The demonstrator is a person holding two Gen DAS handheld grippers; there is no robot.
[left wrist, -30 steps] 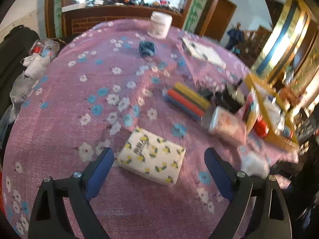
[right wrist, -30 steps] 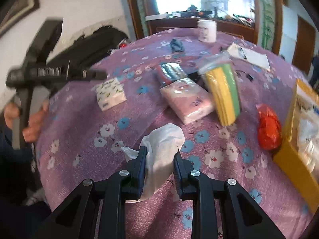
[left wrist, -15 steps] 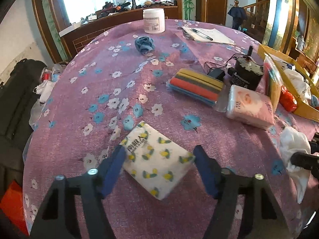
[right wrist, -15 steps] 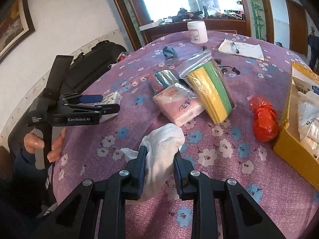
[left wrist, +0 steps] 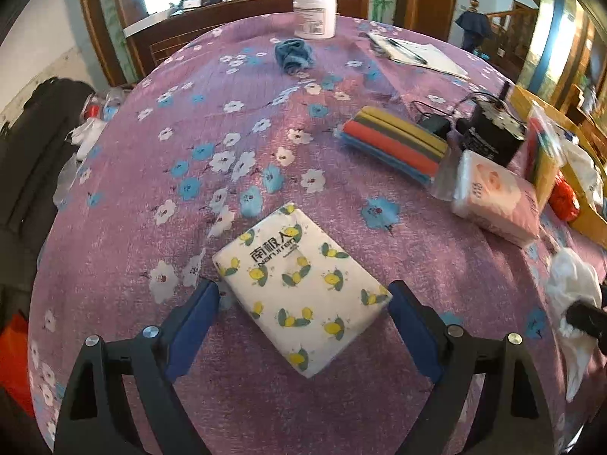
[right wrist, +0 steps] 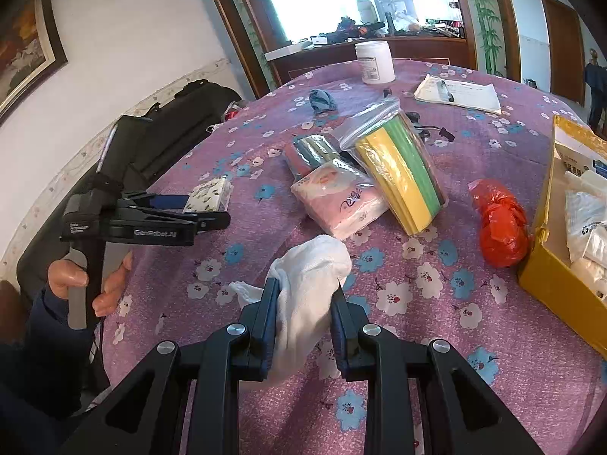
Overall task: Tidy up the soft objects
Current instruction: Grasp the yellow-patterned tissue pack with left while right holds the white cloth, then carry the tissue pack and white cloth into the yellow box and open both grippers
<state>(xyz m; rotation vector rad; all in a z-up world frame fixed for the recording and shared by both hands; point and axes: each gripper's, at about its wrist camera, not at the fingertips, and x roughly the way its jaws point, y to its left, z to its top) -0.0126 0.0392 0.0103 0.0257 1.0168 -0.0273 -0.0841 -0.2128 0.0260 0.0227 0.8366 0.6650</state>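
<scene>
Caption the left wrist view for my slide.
Open left gripper straddles a lemon-print tissue pack on the flowered tablecloth.

Black hand-held gripper [left wrist: 303,295] w/ blue pads, silver screws.

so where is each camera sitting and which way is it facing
Left wrist: sits on the left gripper, looking down along its open blue fingers at the lemon-print tissue pack between them, on the purple floral tablecloth.
Right wrist: sits on the right gripper, looking down across the table; its fingers are shut on a white cloth; the person's left hand shows.
Shared: tissue pack, white cloth, pink tissue pack, white jar.
</scene>
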